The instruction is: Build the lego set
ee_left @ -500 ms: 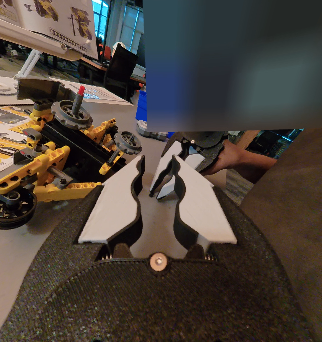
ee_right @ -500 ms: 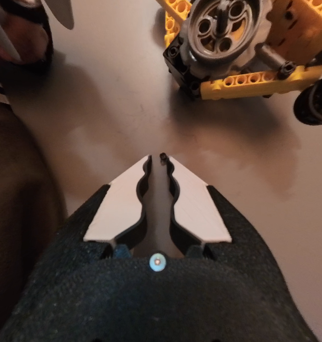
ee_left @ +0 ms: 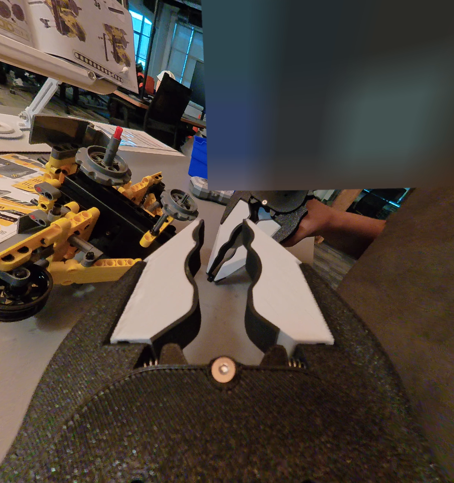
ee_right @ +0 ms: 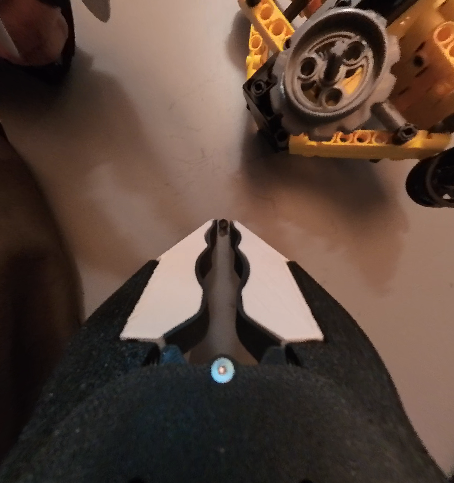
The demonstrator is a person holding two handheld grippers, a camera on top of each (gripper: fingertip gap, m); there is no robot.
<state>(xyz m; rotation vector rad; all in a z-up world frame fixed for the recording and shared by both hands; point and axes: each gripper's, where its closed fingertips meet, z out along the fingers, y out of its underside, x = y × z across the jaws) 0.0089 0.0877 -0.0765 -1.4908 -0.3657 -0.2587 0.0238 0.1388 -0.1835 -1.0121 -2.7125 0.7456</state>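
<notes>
My right gripper (ee_right: 222,222) points down at the grey table (ee_right: 168,130), its tips shut on a small black pin (ee_right: 222,225). A yellow and black brick-built vehicle (ee_right: 364,141) with a grey toothed wheel (ee_right: 335,70) lies to the upper right of it, apart. My left gripper (ee_left: 222,224) is open and empty, low over the table. Just beyond its tips stands the right gripper (ee_left: 210,277) with the pin at its tip. The vehicle (ee_left: 71,235) lies to the left of the left gripper, with a red-tipped grey axle (ee_left: 113,146) standing up from it.
An instruction booklet (ee_left: 64,39) on a white stand hangs over the far left. Printed sheets (ee_left: 6,183) lie behind the vehicle. A blue bin (ee_left: 198,156) and a grey part (ee_left: 202,187) sit at the table's far edge. A hand (ee_left: 325,224) holds the right gripper. My right fingertips sit around 12 centimetres from my left ones.
The black pin lay beside the right fingertip; now it sits between the right gripper's tips, which have closed on it. The left gripper has hardly moved.
</notes>
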